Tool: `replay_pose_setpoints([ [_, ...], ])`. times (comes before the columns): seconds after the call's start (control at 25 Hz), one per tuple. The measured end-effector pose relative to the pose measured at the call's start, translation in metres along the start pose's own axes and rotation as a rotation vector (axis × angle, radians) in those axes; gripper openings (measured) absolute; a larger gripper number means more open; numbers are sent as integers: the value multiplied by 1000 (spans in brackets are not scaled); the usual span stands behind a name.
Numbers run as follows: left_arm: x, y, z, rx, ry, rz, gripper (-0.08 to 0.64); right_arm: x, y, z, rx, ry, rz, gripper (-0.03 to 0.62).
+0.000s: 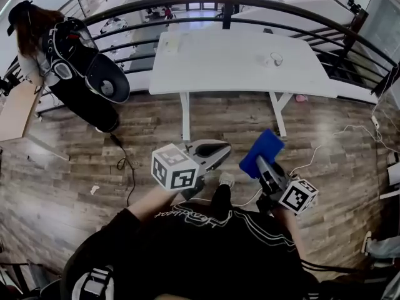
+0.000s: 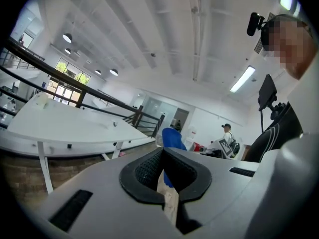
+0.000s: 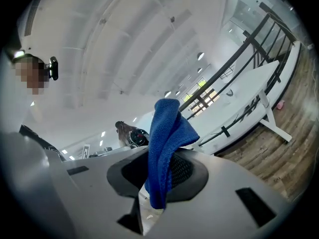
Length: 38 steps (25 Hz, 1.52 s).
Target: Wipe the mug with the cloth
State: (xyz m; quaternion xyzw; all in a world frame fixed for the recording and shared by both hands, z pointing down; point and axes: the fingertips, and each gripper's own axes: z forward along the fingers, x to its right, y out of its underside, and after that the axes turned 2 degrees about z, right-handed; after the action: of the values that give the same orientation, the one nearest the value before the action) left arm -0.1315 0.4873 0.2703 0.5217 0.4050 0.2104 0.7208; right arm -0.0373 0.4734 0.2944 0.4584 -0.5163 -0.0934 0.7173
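Observation:
A clear glass mug [image 1: 274, 59] stands on the right part of the white table [image 1: 231, 67], far ahead of both grippers. My right gripper [image 1: 263, 165] is held low over the wooden floor, shut on a blue cloth [image 1: 261, 150]. In the right gripper view the cloth [image 3: 167, 133] sticks up and hangs down between the jaws of that gripper [image 3: 166, 158]. My left gripper [image 1: 222, 147] is beside it to the left, shut with nothing in it. In the left gripper view its jaws meet at the tip of this gripper [image 2: 163, 151], and the blue cloth [image 2: 173, 137] shows beyond.
A dark railing [image 1: 206, 2] curves behind the table. Another person with a black backpack [image 1: 75, 55] stands at the left by a wooden desk [image 1: 15, 108]. Cables [image 1: 128, 167] lie on the floor. A small pale object [image 1: 172, 41] sits on the table's left part.

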Motion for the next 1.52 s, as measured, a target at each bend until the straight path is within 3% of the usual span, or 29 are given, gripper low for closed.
replay_pose_setpoints([
  [0.44, -208, -82, 213, -94, -10, 12, 8, 230, -157, 141, -5, 17, 100, 64],
  [0.68, -272, -110, 273, -102, -18, 67, 8, 294, -225, 193, 32, 48, 68, 64],
  [0.88, -312, -109, 305, -124, -4, 58, 8, 329, -250, 212, 102, 87, 85, 64],
  [1.2, -395, -116, 380, -231, 69, 80, 9, 393, -284, 234, 164, 195, 150, 64],
  [1.52, -480, -97, 457, -383, 93, 183, 85, 468, -300, 264, 214, 281, 234, 64],
])
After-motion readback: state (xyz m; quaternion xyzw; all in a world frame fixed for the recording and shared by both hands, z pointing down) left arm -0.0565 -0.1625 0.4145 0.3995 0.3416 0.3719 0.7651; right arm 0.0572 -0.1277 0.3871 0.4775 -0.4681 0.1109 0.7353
